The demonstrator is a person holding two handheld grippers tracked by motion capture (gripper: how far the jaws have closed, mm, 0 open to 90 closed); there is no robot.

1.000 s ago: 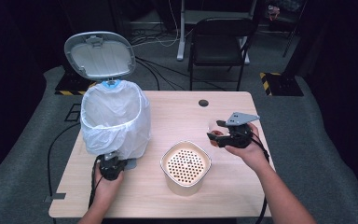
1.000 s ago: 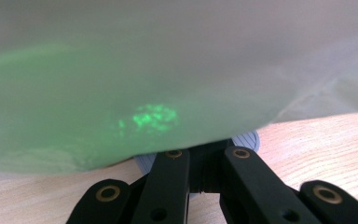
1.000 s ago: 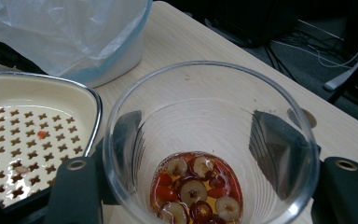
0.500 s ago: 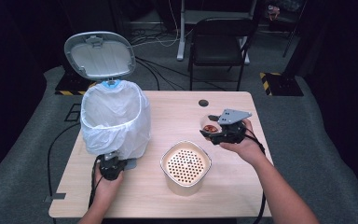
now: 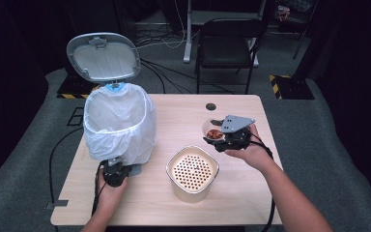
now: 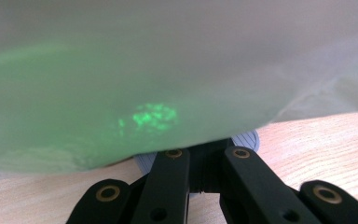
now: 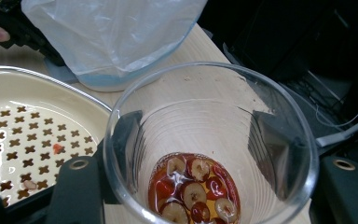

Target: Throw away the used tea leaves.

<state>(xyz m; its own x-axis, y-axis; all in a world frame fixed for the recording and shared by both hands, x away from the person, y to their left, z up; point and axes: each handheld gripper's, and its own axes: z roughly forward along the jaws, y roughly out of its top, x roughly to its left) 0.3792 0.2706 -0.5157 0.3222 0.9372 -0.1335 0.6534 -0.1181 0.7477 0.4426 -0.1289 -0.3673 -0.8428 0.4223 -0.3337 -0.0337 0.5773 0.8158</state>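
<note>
The clear plastic cup of red fruit slices in liquid sits clamped in the right gripper, at two o'clock from the strainer pot. It looks light, thin-walled and spillable; hold mid-wall. The left gripper is closed at the bin's pedal.

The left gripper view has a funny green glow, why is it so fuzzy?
In the left gripper view, the white bag sits right against the lens, so it blurs, and green light glows on it above the left tongs; the high view looks sharper but dark around the table.
</note>
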